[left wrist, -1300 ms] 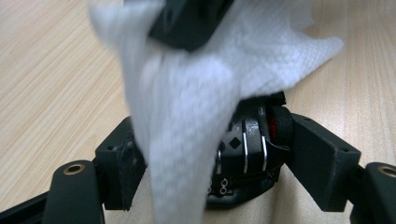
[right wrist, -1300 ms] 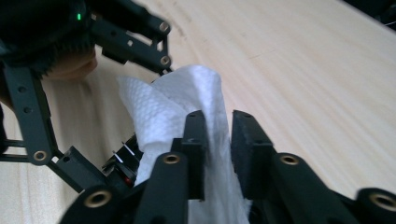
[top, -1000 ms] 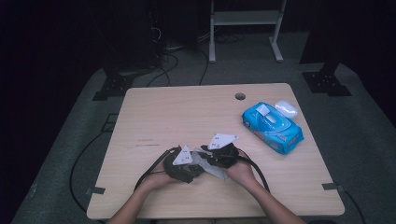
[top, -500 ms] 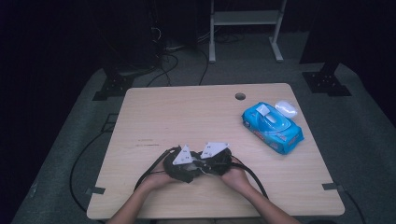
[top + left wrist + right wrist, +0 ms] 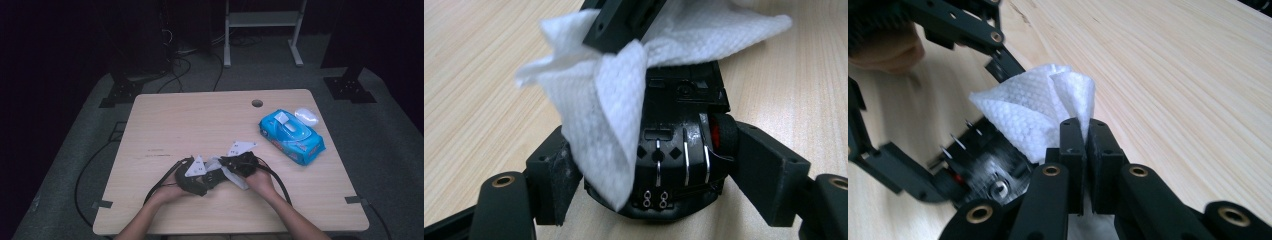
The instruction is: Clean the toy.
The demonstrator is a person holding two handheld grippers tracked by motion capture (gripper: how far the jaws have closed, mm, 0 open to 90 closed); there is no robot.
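My left gripper [image 5: 644, 200] is clamped on a black computer mouse [image 5: 676, 160], 1 jaw on each flank, pinning it just above the table [image 5: 190, 125] near my edge so it can't skate while I wipe. It lies tilted, the wheel side turned toward the right jaw in the left gripper view.

My right gripper [image 5: 1083, 135] has just been closing and its jaws are now together on a folded white wet wipe [image 5: 1040, 112], pinching it by the fold. That leaves a loose flap free to drape over the mouse; in the left gripper view the wipe [image 5: 609, 100] covers the mouse's top and 1 side.

The 2 grippers [image 5: 220, 170] meet tip to tip in the high view, so the wipe lands right on the held body.

The blue wipe pack [image 5: 290, 135] sits well apart at the right, out of the work zone.

Judgement: cleaning is under way, most of the shell not yet covered. Next stroke needs light pressure, or the mouse slips from the clamp.
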